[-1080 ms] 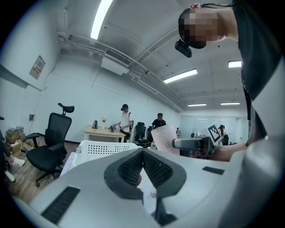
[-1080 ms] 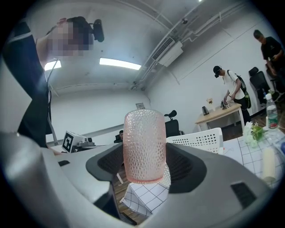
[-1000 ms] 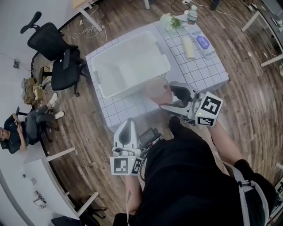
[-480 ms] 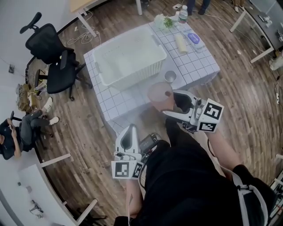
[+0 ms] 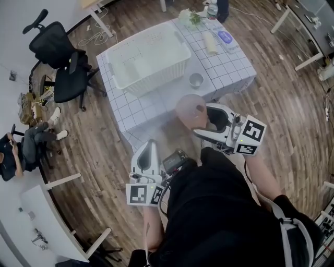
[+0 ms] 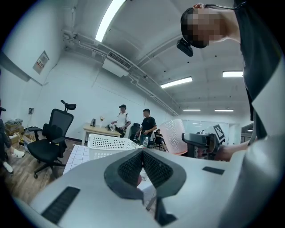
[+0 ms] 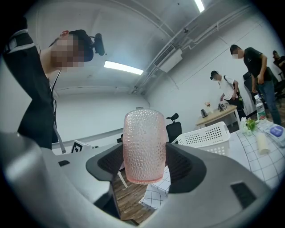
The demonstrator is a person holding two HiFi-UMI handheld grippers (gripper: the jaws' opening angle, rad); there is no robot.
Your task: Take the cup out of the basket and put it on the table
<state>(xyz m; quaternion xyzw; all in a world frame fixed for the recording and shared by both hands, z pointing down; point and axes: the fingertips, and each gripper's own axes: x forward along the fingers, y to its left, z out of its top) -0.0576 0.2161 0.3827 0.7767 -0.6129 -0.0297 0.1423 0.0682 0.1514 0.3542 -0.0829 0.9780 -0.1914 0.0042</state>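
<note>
A pink bumpy cup is held off the table, over the wooden floor just in front of the table's near edge, with my right gripper shut on it. In the right gripper view the cup stands upright between the two pads of that gripper. The white perforated basket sits on the grid-patterned table, at its left part. My left gripper hangs low beside my body, shut and holding nothing; its own view shows the gripper with its pads pressed together. The cup shows at the right there.
A small metal cup stands on the table right of the basket. At the far right corner lie a cream roll, a blue item, flowers and a bottle. Black office chairs stand left; a person sits there.
The table has slid farther away as the view pulled back. The right gripper keeps the pink cup, now over the floor. The metal cup on the table has come into sight.
</note>
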